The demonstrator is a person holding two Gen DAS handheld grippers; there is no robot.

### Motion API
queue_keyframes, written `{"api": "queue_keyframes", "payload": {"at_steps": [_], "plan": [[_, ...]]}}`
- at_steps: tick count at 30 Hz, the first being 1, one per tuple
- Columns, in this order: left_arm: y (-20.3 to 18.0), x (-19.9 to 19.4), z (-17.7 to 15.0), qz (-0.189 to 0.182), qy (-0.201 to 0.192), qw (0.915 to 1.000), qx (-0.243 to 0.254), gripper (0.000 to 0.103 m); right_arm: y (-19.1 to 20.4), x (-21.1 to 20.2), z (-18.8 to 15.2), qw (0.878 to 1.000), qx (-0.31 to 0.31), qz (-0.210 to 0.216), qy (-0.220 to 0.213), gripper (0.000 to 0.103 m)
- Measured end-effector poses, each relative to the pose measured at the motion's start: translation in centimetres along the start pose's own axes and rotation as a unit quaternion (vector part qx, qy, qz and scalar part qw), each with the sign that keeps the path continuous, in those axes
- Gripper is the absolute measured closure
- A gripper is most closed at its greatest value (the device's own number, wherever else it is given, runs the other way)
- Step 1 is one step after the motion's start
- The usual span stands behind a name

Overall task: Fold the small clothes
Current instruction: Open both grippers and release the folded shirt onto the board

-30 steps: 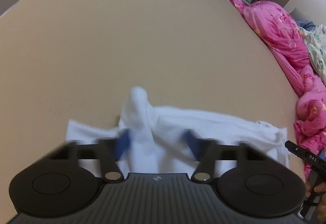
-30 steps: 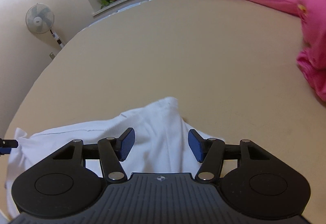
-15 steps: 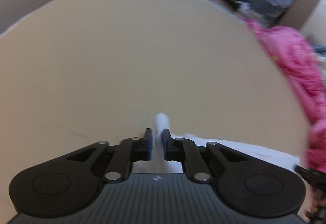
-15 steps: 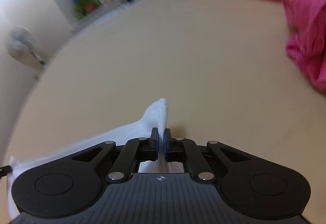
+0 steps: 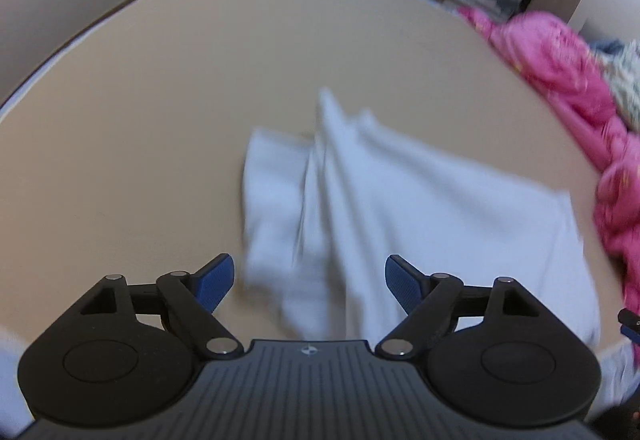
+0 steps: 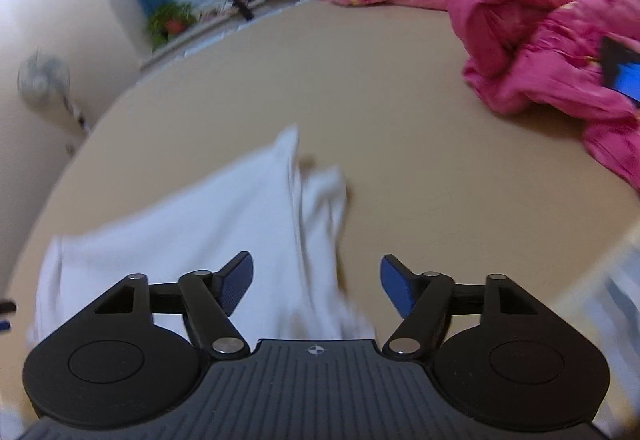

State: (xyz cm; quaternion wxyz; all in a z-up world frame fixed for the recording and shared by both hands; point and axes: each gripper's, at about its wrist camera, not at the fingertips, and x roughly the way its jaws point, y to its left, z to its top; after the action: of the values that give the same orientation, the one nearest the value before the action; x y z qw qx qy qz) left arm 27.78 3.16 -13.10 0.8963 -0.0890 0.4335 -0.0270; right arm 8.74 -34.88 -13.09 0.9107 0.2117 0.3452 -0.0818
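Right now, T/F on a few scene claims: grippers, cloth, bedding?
1. The left gripper pinches the white cloth. False: its jaws are opening and the pads press nothing; the cloth lies on the tan surface.
2. The right gripper holds nothing. True: its jaws are opening, clear of the cloth.
3. The cloth lies smooth and flat. False: a raised ridge runs along its middle.
4. Pink bedding is piled at the right of the surface. True.
5. The cloth touches the pink bedding. False in the right wrist view: bare surface lies between them.

garment (image 5: 400, 208) on bed (image 5: 160, 100); quilt (image 5: 560, 80) at its right
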Motion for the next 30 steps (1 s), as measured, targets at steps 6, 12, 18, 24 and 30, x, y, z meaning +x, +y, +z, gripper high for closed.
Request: {"api": "queue_keyframes", "payload": {"at_steps": [6,12,18,24,30], "plan": [[-0.7,-3.2,-7.7,0.024,0.023,0.9986,0.043,0.016,0.5,-3.7,-4.8,0.999,-0.017,-0.010,0.026,0.028],[-1.1,-5.8,-11.1,0.038,0.008,0.9972,0.064,0.016,3.1,-6.2,-5.7,0.997,-0.075,0.007,0.001,0.028],[-1.3,-6.9,-11.2,0.038,-0.007,0.9977,0.056,0.016,4.5,-7.5,-7.0,0.992,-0.120,0.018,-0.018,0.027],[-1.7,-7.2,-11.7,0.050,-0.020,0.9959,0.073,0.016,4.5,-7.9,-7.1,0.992,-0.116,0.025,-0.030,0.027],[-1.6,-6.1,-11.9,0.058,-0.020,0.9945,0.086,0.016,3.7,-6.2,-6.7,0.996,-0.088,0.018,-0.017,0.027]]}}
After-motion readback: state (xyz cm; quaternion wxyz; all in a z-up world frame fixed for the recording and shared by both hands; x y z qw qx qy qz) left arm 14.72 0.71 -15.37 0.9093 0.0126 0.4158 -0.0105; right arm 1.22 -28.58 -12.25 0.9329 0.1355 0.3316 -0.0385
